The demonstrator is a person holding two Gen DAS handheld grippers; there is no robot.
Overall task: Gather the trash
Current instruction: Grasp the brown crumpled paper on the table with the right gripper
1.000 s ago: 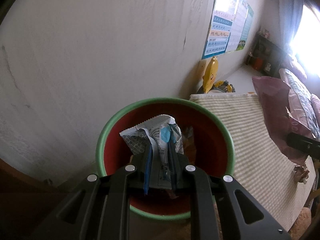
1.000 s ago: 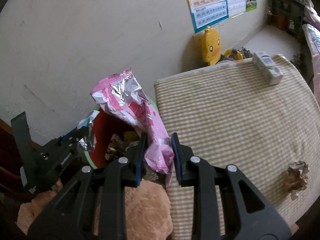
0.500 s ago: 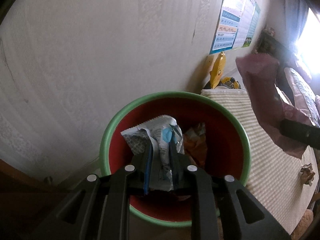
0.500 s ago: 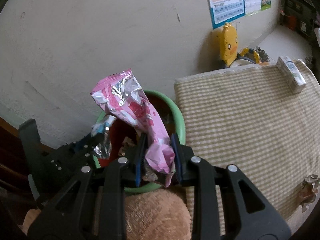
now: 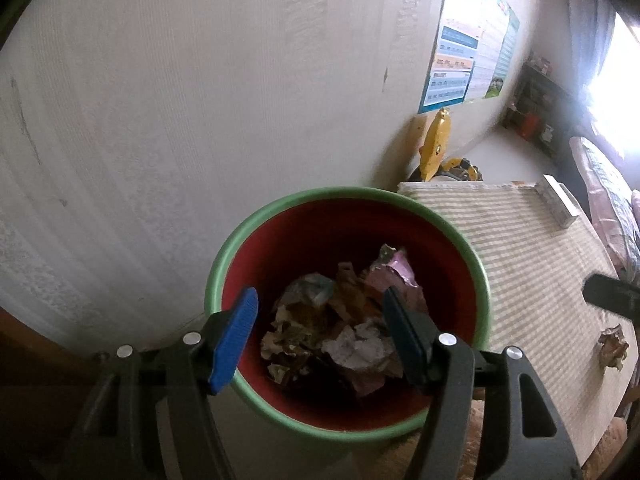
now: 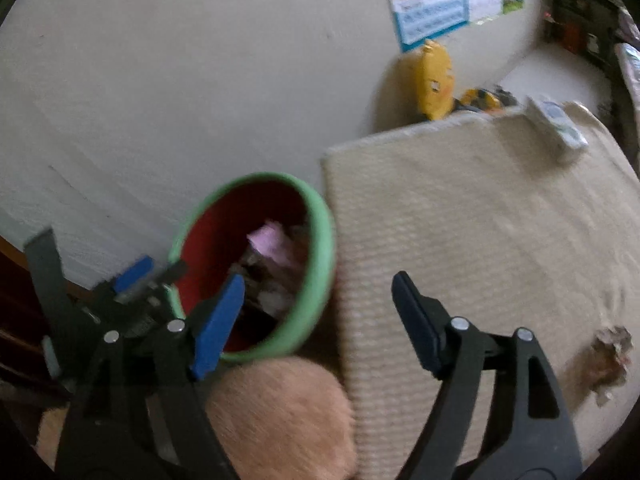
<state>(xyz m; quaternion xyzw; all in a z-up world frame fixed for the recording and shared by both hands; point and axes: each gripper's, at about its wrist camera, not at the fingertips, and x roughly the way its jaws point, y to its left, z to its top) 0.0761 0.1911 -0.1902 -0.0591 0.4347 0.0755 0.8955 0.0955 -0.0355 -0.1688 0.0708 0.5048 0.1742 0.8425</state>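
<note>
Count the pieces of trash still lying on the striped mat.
2: a crumpled wad near the mat's near right edge, and a small carton at its far corner, if that counts as trash. Other pieces may lie outside the frame.

Child's bedroom — duck toy, wall poster.

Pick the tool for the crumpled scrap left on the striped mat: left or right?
Right. The right tool is open and empty, already over the striped mat, with the crumpled scrap just off its right finger. The left tool, also open, hangs over the bin, farther from it.
</note>
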